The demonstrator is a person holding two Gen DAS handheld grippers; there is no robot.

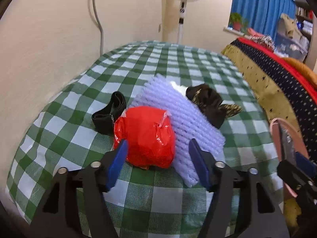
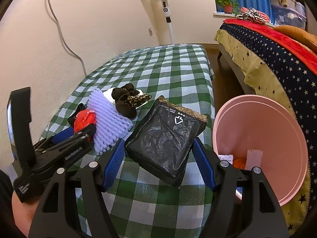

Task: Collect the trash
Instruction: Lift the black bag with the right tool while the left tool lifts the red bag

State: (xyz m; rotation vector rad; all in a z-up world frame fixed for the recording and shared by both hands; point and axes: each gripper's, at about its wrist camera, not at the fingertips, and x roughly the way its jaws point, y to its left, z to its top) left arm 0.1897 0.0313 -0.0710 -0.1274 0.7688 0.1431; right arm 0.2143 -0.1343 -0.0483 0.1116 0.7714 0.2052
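On the black pouch [image 2: 166, 138] I can read a white triangle mark and a line of small print, upside down from my side; the characters are too small to make out beyond what looks like a date. The left tongs' arm carries embossed lettering that I cannot read. The pink bin [image 2: 259, 130] stands at the right edge of the bench [image 2: 168, 69], tipped so its mouth faces me, and inside lie a white crumpled scrap, something orange and a piece of pale foam. The pouch lies flat on the check cloth, its long axis running from near me away toward the far right, with the gold-trimmed end pointing away. My right tongs [image 2: 159, 161] stand wide, blue pads on either side of the pouch's near end, and I cannot tell whether they touch it. My left tongs [image 1: 158, 161] stand wide too, the red bag [image 1: 146, 136] bulging between the pads without being pressed. That bag sits against the near edge of the foam net [image 1: 178, 117], a lilac ribbed sheet whose long axis runs from the far left to the near right. A black strap [image 1: 109, 115] lies just left of the bag, and a black and gold wrapper [image 1: 210, 103] rests on the net's far right side.
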